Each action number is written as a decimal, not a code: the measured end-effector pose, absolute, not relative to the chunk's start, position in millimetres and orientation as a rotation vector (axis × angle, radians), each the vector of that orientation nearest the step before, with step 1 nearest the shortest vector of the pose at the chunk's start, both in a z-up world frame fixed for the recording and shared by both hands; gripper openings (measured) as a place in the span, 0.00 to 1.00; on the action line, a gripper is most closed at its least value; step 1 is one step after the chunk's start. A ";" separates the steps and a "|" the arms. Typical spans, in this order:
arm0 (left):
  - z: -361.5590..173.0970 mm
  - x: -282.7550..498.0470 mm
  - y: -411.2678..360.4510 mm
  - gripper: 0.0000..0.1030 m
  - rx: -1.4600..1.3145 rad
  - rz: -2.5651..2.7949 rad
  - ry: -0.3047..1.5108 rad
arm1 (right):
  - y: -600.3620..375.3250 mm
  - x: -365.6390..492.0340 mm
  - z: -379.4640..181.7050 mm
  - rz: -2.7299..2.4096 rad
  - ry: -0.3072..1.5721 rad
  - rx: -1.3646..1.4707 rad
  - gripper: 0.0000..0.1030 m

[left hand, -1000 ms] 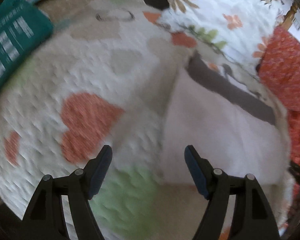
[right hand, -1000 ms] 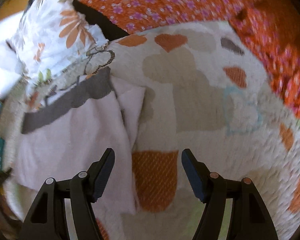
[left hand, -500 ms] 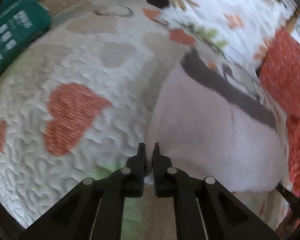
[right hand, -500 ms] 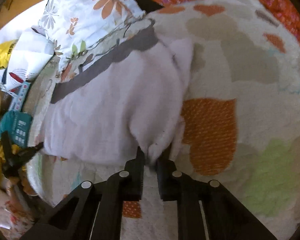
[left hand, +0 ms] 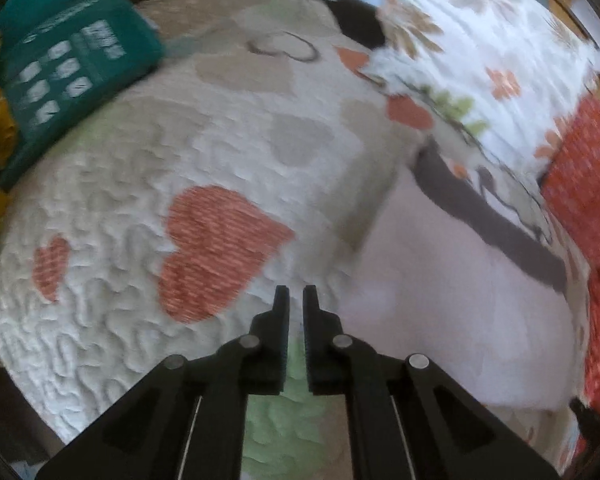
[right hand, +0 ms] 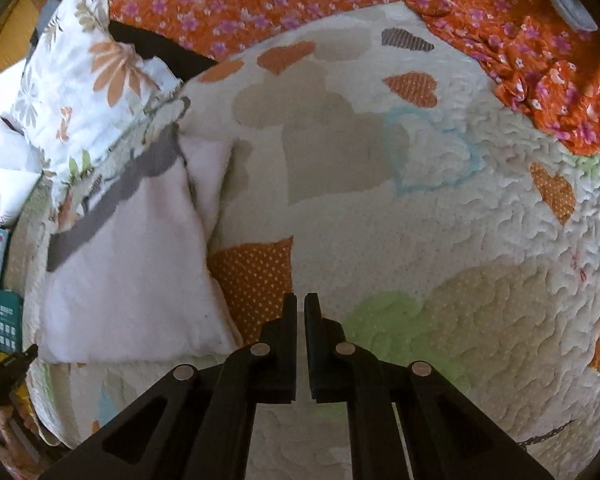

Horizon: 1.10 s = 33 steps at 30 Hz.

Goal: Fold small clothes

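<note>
In my left view, my left gripper [left hand: 296,294] is clenched on nothing above the heart quilt [left hand: 148,184]. The pale garment [left hand: 452,300] lies at 3 o'clock, blurred; its far edge is cut off.

In my right view, my right gripper [right hand: 300,300] is also closed, empty. The garment [right hand: 132,264] lies at 9 o'clock, its long axis running from 7 toward 12 o'clock, its grey band [right hand: 112,196] partly under the flowered pillow [right hand: 84,76].

We see our left gripper [left hand: 296,294] shut with nothing between its jaws, above the heart-patterned quilt [left hand: 220,168]. The pale pink garment [left hand: 460,304] lies just beside it; a green package [left hand: 68,72] sits at the bed's far edge.
</note>
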<state>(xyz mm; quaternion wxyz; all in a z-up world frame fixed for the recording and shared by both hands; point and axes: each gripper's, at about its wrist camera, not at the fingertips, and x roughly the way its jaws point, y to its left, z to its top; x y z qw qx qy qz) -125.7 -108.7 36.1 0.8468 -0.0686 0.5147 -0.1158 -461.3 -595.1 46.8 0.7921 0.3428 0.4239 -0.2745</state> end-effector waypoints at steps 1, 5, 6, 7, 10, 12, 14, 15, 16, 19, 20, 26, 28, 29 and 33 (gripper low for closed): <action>36.1 -124.7 -104.8 0.08 -0.161 -0.236 1.088 | -591.7 -459.6 48.6 -0.580 0.906 0.740 0.09; 35.8 -126.2 -93.7 0.27 -0.243 -0.258 1.118 | -579.5 -450.8 53.8 -0.534 0.889 0.725 0.15; 36.6 -128.6 -91.2 0.30 -0.263 -0.269 1.124 | -574.1 -447.4 55.3 -0.521 0.887 0.715 0.19; 37.3 -130.5 -90.8 0.32 -0.271 -0.277 1.126 | -568.2 -441.9 56.1 -0.502 0.888 0.701 0.21; 39.5 -138.1 -90.0 0.43 -0.293 -0.296 1.127 | -546.9 -427.3 59.0 -0.447 0.894 0.646 0.25; 37.6 -143.1 -91.1 0.45 -0.313 -0.318 1.142 | -526.5 -414.9 60.3 -0.402 0.911 0.591 0.26; 34.7 -146.2 -97.3 0.45 -0.316 -0.339 1.159 | -513.7 -408.1 58.7 -0.357 0.916 0.590 0.32; 33.5 -148.5 -101.2 0.45 -0.306 -0.355 1.167 | -509.1 -405.4 57.0 -0.340 0.915 0.604 0.35; 33.5 -150.2 -104.4 0.45 -0.296 -0.366 1.169 | -506.5 -404.1 54.5 -0.334 0.915 0.615 0.35; 33.5 -153.1 -110.2 0.50 -0.276 -0.386 1.172 | -500.9 -401.9 49.1 -0.326 0.919 0.620 0.37; 32.4 -152.9 -110.4 0.55 -0.281 -0.387 1.173 | -499.0 -401.2 48.2 -0.323 0.921 0.613 0.37; 24.1 -143.9 -107.0 0.58 -0.342 -0.382 1.210 | -473.9 -390.0 51.2 -0.258 0.917 0.508 0.45; 27.8 -138.9 -102.5 0.58 -0.361 -0.364 1.196 | -450.4 -381.1 50.1 -0.210 0.931 0.426 0.47; 29.8 -136.9 -99.4 0.58 -0.373 -0.358 1.189 | -437.5 -376.7 48.5 -0.190 0.940 0.383 0.47; 47.8 -122.4 -75.9 0.58 -0.442 -0.312 1.126 | -369.6 -352.5 33.4 -0.113 0.994 0.161 0.47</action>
